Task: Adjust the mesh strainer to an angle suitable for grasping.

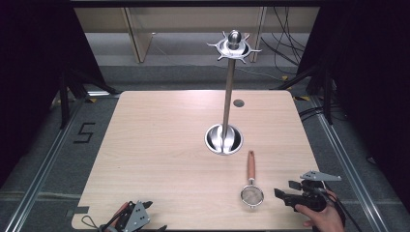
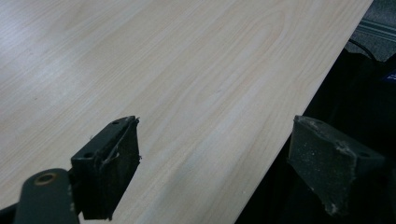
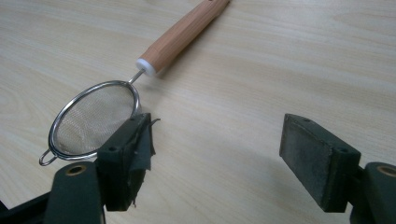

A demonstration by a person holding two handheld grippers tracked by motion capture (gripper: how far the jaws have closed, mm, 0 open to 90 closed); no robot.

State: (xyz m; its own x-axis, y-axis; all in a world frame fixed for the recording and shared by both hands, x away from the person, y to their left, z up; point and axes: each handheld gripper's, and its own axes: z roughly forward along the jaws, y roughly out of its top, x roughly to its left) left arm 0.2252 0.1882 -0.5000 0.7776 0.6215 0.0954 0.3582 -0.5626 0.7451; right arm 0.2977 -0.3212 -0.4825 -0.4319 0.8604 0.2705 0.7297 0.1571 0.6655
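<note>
A small mesh strainer with a wooden handle lies flat on the table, bowl toward the front edge. My right gripper hovers just right of the bowl, held by a hand, jaws wide apart and empty. In the right gripper view the strainer sits ahead and left of the gripper, its rim close to one pad. My left gripper rests at the front left edge, and its own view shows the gripper open over bare wood at the table's edge.
A tall steel utensil stand rises from a round base at mid-table, with a hooked ring on top. A grey disc is set in the table behind it. Dark floor and cables surround the table.
</note>
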